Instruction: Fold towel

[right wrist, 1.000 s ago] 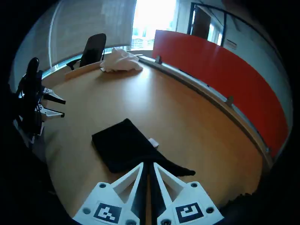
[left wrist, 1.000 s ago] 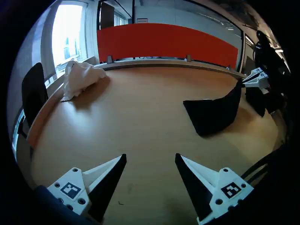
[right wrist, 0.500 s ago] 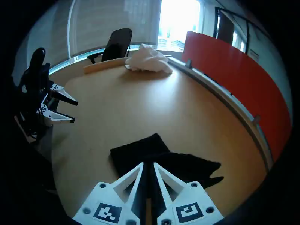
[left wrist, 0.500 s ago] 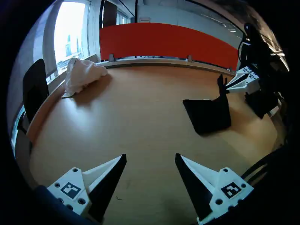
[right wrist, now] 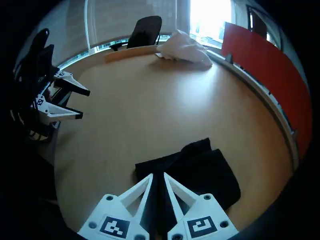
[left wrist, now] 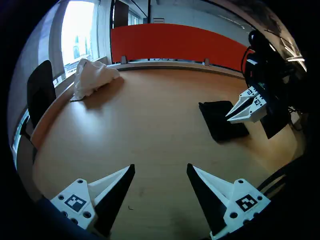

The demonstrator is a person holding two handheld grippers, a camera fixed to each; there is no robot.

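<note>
Pinching the black towel (right wrist: 200, 172), the right claw (right wrist: 158, 175) has its fingers drawn nearly together, with dark cloth in the narrow slit between them. The towel lies doubled over on the tabletop (right wrist: 152, 104), right under the claw's tips. It spreads ahead of them and to their right, one rumpled flap lying over the flatter layer.

Off to this claw's left, well apart from the towel, the left claw (right wrist: 85, 105) is held above the tabletop near its rim. It is released, its fingers spread wide with nothing between them. In the left gripper view those spread fingers frame bare wood. From there the towel sits well ahead and to the right, with the right claw's tips down on its right side.

Farther on, at the far side of the tabletop, a heap of white cloth (right wrist: 184, 48) rests near the rim. Beyond it a dark chair (right wrist: 146, 32) stands by the windows. A red screen (right wrist: 272, 68) runs along the tabletop's rim on the right claw's right.
</note>
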